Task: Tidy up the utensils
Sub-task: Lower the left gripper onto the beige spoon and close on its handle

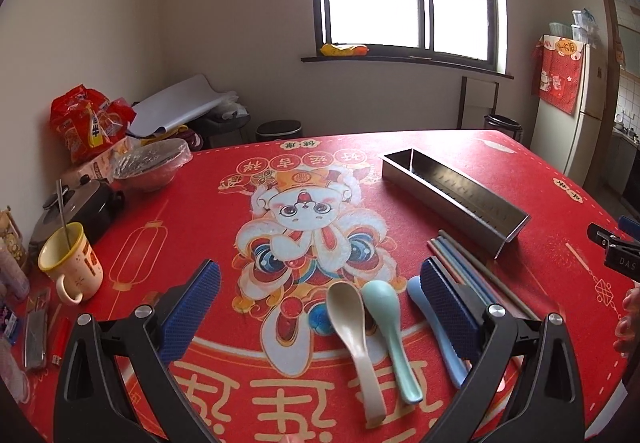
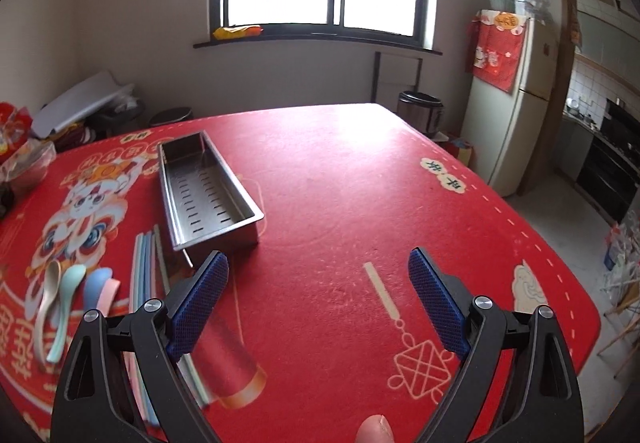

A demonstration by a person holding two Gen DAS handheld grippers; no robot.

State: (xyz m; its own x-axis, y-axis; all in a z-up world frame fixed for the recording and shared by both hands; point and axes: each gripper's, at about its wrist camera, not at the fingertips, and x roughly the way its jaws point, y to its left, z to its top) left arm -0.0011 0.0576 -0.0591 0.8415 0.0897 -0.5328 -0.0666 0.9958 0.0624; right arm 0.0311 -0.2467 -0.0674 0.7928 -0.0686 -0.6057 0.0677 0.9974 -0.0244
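A beige spoon (image 1: 352, 327), a mint spoon (image 1: 390, 327) and a blue spoon (image 1: 434, 327) lie side by side on the red mat. Several pastel chopsticks (image 1: 460, 263) lie beside them, next to a perforated steel utensil tray (image 1: 452, 197). My left gripper (image 1: 320, 307) is open and empty, hovering over the spoons. My right gripper (image 2: 318, 299) is open and empty above bare mat, right of the tray (image 2: 208, 191). The right wrist view also shows the spoons (image 2: 60, 307), a pink spoon (image 2: 109, 293) and the chopsticks (image 2: 146, 267).
A yellow mug (image 1: 70, 263) with a straw, a black cooker (image 1: 76, 211), a wrapped bowl (image 1: 150, 163) and snack bags (image 1: 88, 123) crowd the table's left side. Lighters and small items (image 1: 36, 331) lie at the near left. A fridge (image 2: 512, 103) stands beyond the right edge.
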